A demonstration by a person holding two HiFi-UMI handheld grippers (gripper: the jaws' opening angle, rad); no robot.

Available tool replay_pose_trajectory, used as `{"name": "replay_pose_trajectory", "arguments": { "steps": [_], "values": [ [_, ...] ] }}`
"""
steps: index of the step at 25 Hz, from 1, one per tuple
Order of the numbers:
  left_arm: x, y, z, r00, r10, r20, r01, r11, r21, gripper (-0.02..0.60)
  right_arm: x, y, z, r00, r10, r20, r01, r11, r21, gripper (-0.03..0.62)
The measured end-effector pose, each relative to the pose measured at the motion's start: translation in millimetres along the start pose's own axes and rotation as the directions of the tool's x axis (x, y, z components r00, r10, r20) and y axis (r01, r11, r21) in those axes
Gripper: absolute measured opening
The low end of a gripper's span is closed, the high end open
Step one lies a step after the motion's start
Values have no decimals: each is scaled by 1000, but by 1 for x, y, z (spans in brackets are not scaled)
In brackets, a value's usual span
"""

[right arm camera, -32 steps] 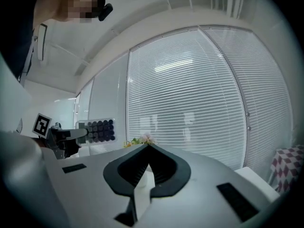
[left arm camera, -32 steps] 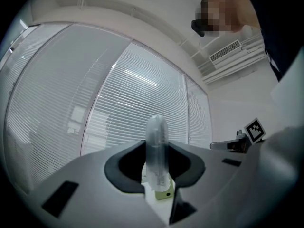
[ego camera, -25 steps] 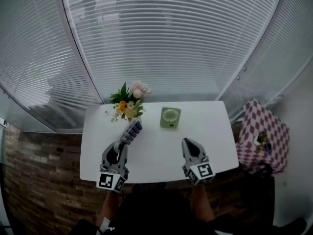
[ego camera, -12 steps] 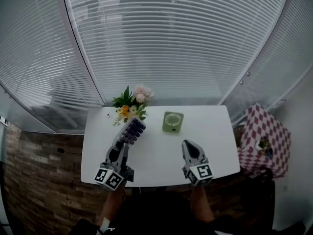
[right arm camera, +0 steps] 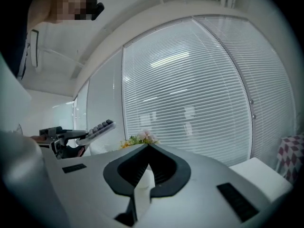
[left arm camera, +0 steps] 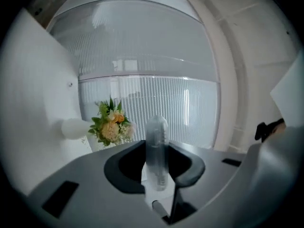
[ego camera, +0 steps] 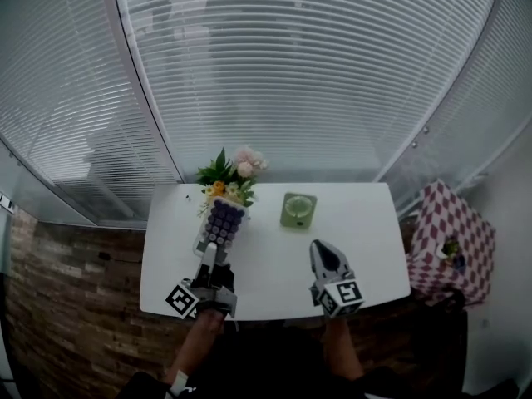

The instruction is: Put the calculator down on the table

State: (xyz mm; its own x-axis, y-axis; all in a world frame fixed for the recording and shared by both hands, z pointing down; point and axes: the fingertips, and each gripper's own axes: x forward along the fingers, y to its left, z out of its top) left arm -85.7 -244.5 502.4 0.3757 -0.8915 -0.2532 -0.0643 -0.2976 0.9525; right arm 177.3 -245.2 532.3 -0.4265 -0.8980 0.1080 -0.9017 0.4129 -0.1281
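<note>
The calculator (ego camera: 221,224) is not down yet: it hangs in the air over the left part of the white table (ego camera: 366,248), keys upward, and its far end is raised and comes close to the flowers (ego camera: 230,175). The left gripper (ego camera: 211,253) pinches its near end, with the jaws closed on it. The right gripper (ego camera: 320,248) holds nothing and its jaws are pressed together; it is over the front of the table, well apart from the calculator, and a green square thing (ego camera: 298,210) lies beyond it, beside the flowers.
</note>
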Motion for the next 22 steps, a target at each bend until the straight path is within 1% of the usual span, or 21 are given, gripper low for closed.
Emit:
{"name": "replay_pose_trajectory", "arguments": {
  "steps": [3,5,6,8,10,14,16,18,22],
  "values": [
    [-5,1,6,1000,-11,22,13,996,-92,101,2,3,-2,1000,-3,4,3,1000,22,6],
    [-5,7,7,1000,8,22,-5,990,-138,101,2,5,-5,1000,-6,-20,7,1000,25,6],
    [-5,9,7,1000,21,15,-19,991,-135,101,2,6,-6,1000,-3,-24,3,1000,27,6],
    [-5,12,3,999,38,-10,-39,994,-100,101,2,8,-6,1000,8,-14,-7,1000,29,6],
    [-3,13,0,999,43,-25,-45,996,-81,101,3,7,-4,1000,13,-5,-13,999,29,6],
    [0,22,-3,997,63,-48,-65,997,-30,101,5,-1,-5,1000,-25,-18,25,999,29,6],
    [-1,33,-5,996,73,-53,-75,997,-37,101,6,-1,-3,999,-31,-18,32,999,34,6],
    [-3,46,-8,994,89,-57,-92,994,-54,101,6,-2,-6,1000,-16,-8,16,1000,26,6],
    [-13,80,-20,984,149,-96,-154,987,-45,101,4,1,-4,1000,-15,-18,16,999,38,6]
  ]
}}
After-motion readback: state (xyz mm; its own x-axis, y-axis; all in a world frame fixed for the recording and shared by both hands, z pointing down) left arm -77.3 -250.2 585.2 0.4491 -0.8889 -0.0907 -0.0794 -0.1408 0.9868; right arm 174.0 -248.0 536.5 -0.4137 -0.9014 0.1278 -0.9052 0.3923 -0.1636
